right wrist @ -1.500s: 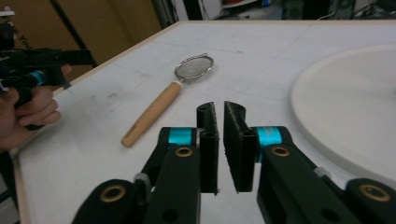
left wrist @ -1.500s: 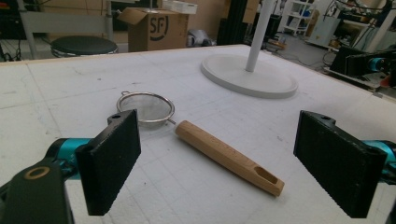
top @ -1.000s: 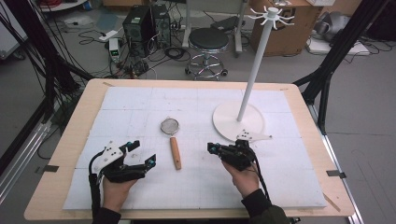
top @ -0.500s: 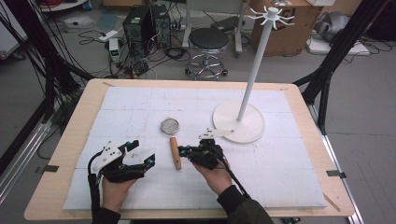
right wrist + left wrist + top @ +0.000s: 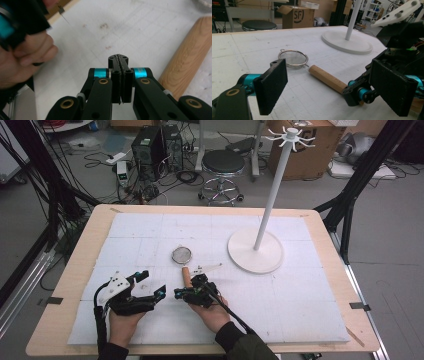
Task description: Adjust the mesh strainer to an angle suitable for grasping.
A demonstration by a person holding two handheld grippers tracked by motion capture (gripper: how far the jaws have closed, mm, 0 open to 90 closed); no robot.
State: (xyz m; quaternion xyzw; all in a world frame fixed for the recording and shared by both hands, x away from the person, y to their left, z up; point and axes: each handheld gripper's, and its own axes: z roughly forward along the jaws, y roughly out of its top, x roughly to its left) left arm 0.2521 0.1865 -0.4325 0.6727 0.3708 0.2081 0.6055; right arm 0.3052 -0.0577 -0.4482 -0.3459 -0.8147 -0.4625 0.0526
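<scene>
1. Strainer (image 5: pixel 182 256) with a wooden handle (image 5: pixel 190 57) lies just beside the right gripper (image 5: pixel 121 60), whose jaws are pressed together on nothing.
2. Left gripper (image 5: pixel 332 82) has its jaws wide apart, with the handle ahead between them, untouched.
3. Farther off stands the white rack base (image 5: pixel 255 251).

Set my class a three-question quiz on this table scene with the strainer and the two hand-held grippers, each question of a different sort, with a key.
1. True or false: the right gripper has its fingers closed with nothing between them.
2. What lies right beside it? A) small round metal mesh strainer with a wooden handle B) tall white stand on a round base
3. Are the left gripper's fingers open or shut?

Key: 1 true; 2 A; 3 open.
</scene>
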